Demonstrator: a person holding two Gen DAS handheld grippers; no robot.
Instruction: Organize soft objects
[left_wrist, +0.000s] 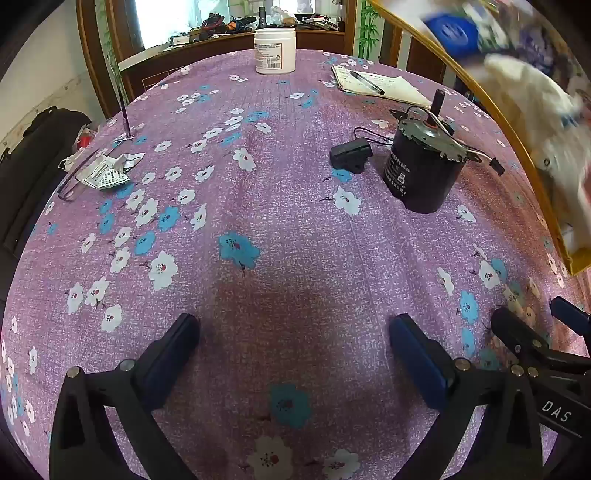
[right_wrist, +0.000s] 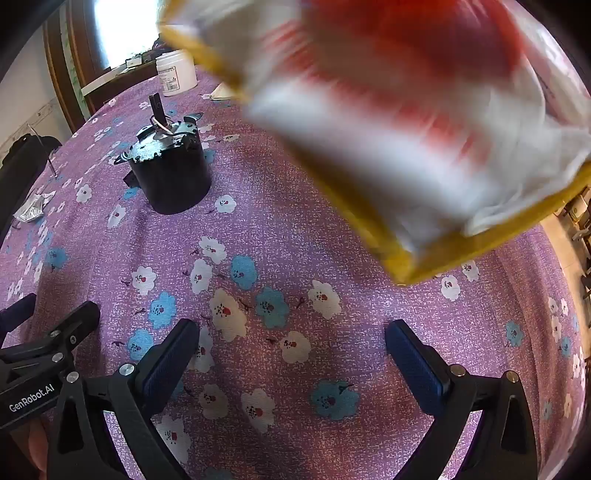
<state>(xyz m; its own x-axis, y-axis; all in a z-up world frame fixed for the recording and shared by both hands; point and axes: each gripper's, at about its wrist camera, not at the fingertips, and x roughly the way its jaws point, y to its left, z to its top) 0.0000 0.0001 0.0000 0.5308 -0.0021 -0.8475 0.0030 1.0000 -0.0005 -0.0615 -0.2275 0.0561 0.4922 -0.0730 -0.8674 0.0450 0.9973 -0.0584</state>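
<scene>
A yellow-rimmed box (left_wrist: 513, 144) shows blurred at the upper right, seemingly tilted above the table. White cloth (left_wrist: 524, 85) and a blue item (left_wrist: 454, 31) lie in it. In the right wrist view the same box (right_wrist: 480, 243) fills the top, holding white cloth (right_wrist: 369, 147) and red fabric (right_wrist: 406, 48). My left gripper (left_wrist: 294, 325) is open over bare tablecloth, nothing between its fingers. My right gripper (right_wrist: 291, 328) is open too, below the box and apart from it. Each gripper shows in the other's view: right gripper (left_wrist: 535, 314), left gripper (right_wrist: 51, 308).
A purple floral tablecloth (left_wrist: 258, 206) covers the table. On it stand a black motor (left_wrist: 421, 173) with wires, a small black part (left_wrist: 349, 155), a white jar (left_wrist: 275, 51), a notepad with a pen (left_wrist: 376, 85), and foil blister packs (left_wrist: 103, 173) near the left edge.
</scene>
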